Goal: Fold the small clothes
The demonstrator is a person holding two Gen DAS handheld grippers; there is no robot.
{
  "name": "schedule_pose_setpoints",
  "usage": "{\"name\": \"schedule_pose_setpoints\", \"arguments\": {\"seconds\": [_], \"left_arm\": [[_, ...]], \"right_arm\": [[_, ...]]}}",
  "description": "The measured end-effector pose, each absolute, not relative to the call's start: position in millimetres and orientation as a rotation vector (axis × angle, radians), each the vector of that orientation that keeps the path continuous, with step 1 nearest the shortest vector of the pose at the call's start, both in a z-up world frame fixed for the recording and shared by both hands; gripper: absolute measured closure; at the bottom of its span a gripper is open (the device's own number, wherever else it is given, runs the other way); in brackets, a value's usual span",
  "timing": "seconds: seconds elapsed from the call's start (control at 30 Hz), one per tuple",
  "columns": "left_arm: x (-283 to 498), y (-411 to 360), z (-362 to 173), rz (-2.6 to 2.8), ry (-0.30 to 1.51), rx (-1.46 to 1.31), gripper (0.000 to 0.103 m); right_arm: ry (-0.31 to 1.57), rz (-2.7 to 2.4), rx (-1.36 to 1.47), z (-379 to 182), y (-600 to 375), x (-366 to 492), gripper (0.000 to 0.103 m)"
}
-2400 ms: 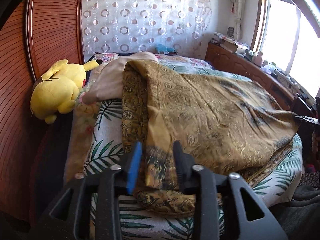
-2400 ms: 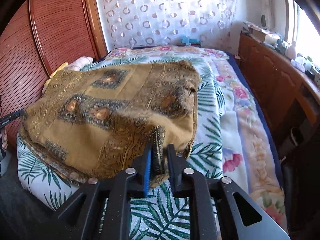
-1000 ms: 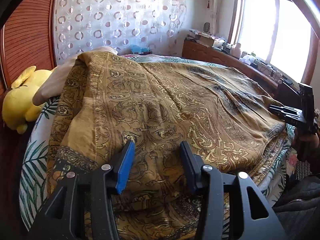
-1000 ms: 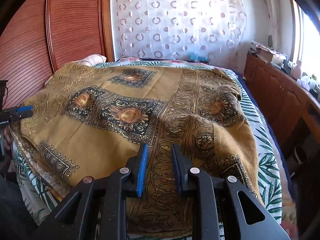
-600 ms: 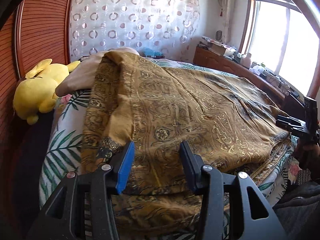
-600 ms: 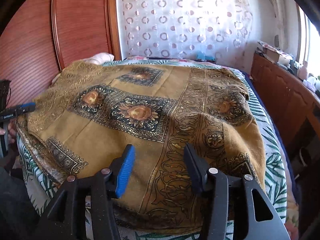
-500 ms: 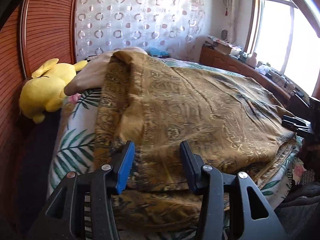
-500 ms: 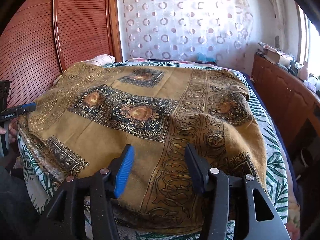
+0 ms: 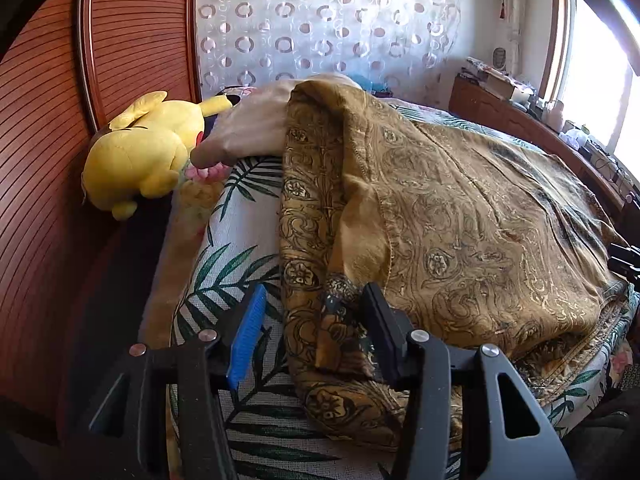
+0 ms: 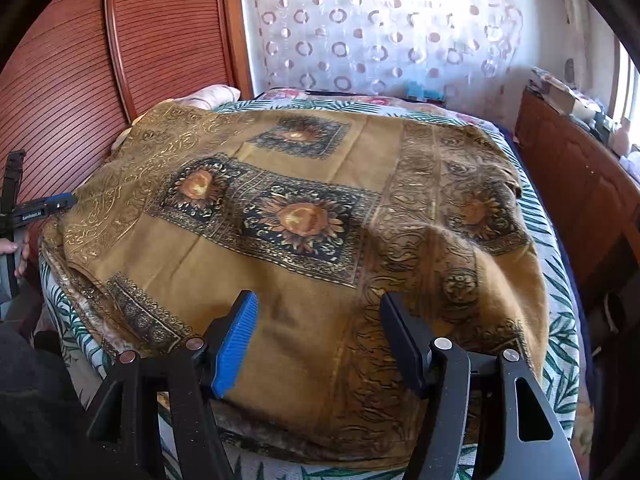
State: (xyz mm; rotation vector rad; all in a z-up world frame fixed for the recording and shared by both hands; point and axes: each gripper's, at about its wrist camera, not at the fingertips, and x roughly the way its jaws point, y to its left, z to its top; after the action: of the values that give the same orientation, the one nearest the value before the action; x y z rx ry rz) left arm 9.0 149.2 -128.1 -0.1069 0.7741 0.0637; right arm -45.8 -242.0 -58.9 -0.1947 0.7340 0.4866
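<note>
A mustard-gold patterned cloth lies folded over on the bed, with sunflower squares showing in the right wrist view. My left gripper sits at the cloth's left edge. Its jaws are opening, and a bunched corner of the cloth lies between them against the black finger, clear of the blue pad. My right gripper hovers over the cloth's near edge. Its jaws are opening wide, with flat cloth below them and nothing pinched. Each gripper shows at the side of the other's view: left, right.
The bed has a leaf-print sheet. A yellow plush toy and a beige pillow lie at its head, by the slatted wooden wardrobe. A wooden dresser runs along the bed's far side.
My right gripper's jaws have spread wide and let go of the cloth's edge. My left gripper has shifted from over the cloth to its left edge, so the leaf-print sheet now shows.
</note>
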Motion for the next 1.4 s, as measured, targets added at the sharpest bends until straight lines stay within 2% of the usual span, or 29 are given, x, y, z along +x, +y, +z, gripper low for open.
{"name": "schedule_pose_setpoints", "arguments": {"seconds": [0.4, 0.57, 0.87, 0.97, 1.03, 1.1, 1.4], "left_arm": [[2.0, 144.2, -126.5, 0.044, 0.782, -0.111, 0.052], [-4.6, 146.1, -126.2, 0.041, 0.784, -0.11, 0.052], [-9.7, 142.8, -125.8, 0.029, 0.793, -0.096, 0.052], [-8.5, 141.1, -125.1, 0.001, 0.793, -0.107, 0.065], [-6.7, 139.3, -124.4, -0.025, 0.799, -0.115, 0.085], [-4.6, 136.5, -122.9, -0.058, 0.807, -0.14, 0.094], [15.0, 89.8, -62.8, -0.22, 0.66, -0.098, 0.095]], "right_arm": [[0.72, 0.49, -0.209, -62.3, -238.9, -46.7, 0.034], [0.711, 0.47, -0.228, -64.6, -237.2, -47.3, 0.024], [0.668, 0.476, -0.218, -68.5, -244.1, -56.5, 0.023], [0.653, 0.481, -0.202, -69.6, -248.3, -59.9, 0.023], [0.647, 0.482, -0.193, -70.2, -250.7, -61.3, 0.023], [0.644, 0.481, -0.184, -70.4, -253.3, -62.8, 0.023], [0.71, 0.483, -0.174, -61.4, -254.0, -54.4, 0.023]]}}
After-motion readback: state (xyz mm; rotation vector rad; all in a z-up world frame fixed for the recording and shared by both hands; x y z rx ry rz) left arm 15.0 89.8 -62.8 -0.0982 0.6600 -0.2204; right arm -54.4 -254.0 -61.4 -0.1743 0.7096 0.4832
